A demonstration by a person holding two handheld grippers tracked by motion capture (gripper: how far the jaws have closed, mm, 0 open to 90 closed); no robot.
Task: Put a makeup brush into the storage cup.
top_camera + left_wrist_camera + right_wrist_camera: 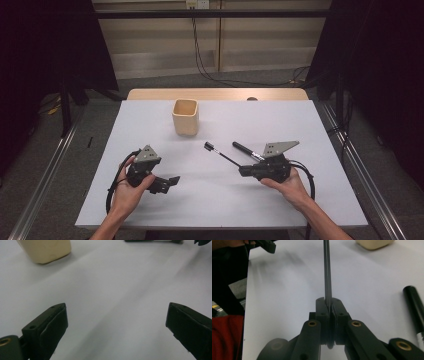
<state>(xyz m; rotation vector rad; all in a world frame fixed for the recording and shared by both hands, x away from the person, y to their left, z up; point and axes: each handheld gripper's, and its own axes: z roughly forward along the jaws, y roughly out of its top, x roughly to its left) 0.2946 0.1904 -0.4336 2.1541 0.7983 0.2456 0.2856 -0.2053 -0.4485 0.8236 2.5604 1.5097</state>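
Table [165,210]: white top, with a bare wooden strip along the far edge. Landmark taken: the cup [185,117].

Cup: cream-coloured, squarish with rounded corners, upright and open at the top, placed toward the far middle of the table. It is also seen at the top of the left gripper view [45,250].

Marker [247,150]: black, thick-bodied, laid flat on the table nearer than the cup and to its right, just beside the right gripper [241,170]. Nothing is laid between the cup and the held thing.

Thin rod [220,154]: slim, black, straight, with a thicker dark cap and a pale band at its free end. It is held off the cup's near right side, its capped end pointed toward the cup and well apart from it.

Right gripper: jaws closed tight on the rod's near end, as seen in the right gripper view [328,305].

Left gripper [170,182]: held nearer than the cup and to its left; jaws spread wide, nothing between them.
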